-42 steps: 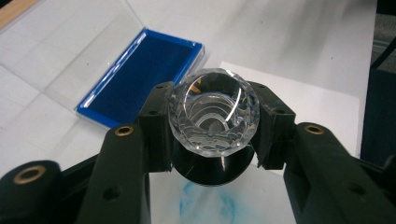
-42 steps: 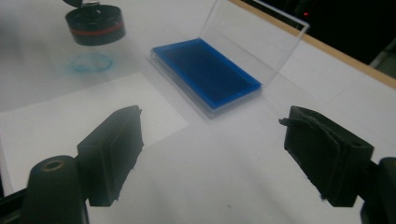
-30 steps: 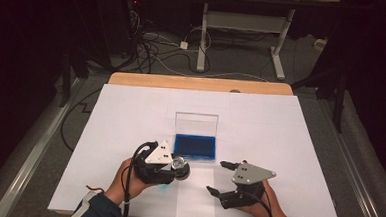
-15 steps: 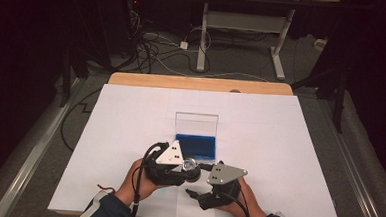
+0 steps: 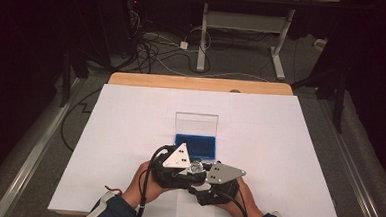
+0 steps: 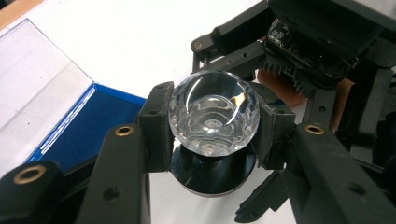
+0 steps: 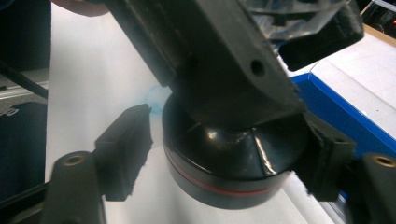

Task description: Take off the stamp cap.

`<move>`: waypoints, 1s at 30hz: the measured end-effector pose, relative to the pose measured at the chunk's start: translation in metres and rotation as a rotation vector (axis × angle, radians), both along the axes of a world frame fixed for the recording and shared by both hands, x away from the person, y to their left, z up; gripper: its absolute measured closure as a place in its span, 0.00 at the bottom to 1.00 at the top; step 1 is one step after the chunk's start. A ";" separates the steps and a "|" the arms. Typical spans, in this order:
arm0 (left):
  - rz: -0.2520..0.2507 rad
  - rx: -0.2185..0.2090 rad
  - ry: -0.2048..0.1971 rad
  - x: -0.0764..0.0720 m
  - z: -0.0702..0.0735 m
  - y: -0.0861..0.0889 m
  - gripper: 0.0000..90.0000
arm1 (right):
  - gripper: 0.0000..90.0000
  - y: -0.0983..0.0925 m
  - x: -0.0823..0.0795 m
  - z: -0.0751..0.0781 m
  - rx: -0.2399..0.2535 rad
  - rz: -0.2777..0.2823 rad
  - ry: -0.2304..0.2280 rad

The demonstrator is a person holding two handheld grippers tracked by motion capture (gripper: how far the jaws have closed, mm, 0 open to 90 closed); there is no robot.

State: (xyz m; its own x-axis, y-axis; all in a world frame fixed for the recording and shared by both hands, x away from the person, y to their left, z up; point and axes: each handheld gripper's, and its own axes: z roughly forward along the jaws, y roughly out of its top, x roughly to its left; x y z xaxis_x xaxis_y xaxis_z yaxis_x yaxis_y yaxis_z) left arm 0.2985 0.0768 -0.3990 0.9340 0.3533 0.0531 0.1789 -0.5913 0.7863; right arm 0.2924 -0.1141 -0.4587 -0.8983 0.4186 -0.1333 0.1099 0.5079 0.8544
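A clear faceted crystal ball [image 6: 214,114] sits on a round black base [image 6: 212,175] with a red line around it [image 7: 224,186]. My left gripper [image 5: 195,166] is shut on the ball, one pad on each side. My right gripper [image 7: 226,154] is open, its jaws on either side of the black base. Its left pad [image 7: 126,149] stands a little apart from the base. Both grippers meet near the table's front middle, just in front of a blue case [image 5: 195,144] whose clear lid [image 5: 196,122] stands open.
A white sheet [image 5: 279,143] covers the table, and a wooden strip [image 5: 197,82] shows at the far edge. Cables and desk legs [image 5: 202,44] lie on the floor beyond. Hands and sleeves enter from the front edge.
The left gripper has carried the ball right and slightly forward. The right gripper has swung left to meet it, and its jaws now flank the black base.
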 end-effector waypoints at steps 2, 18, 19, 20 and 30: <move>0.002 -0.002 -0.001 0.000 0.000 0.000 0.60 | 0.33 -0.001 0.000 0.000 -0.001 -0.004 0.002; 0.012 -0.037 -0.013 -0.001 0.001 0.002 0.60 | 0.41 -0.003 -0.002 0.001 0.010 -0.031 -0.022; 0.013 -0.039 -0.016 -0.001 0.001 0.002 0.60 | 0.42 -0.003 -0.002 0.001 0.012 -0.033 -0.023; 0.014 -0.043 -0.016 -0.001 0.001 0.002 0.60 | 0.42 -0.003 -0.002 0.001 0.014 -0.035 -0.022; 0.014 -0.055 -0.020 -0.001 0.001 0.004 0.60 | 0.42 -0.003 -0.003 0.002 0.016 -0.035 -0.023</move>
State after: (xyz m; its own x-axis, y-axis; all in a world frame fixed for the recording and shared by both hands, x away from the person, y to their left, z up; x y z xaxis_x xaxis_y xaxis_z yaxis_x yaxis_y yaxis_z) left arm 0.2972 0.0804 -0.3981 0.9279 0.3691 0.0522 0.1707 -0.5451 0.8208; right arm 0.2897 -0.1172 -0.4569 -0.8799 0.4520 -0.1469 0.1075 0.4903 0.8649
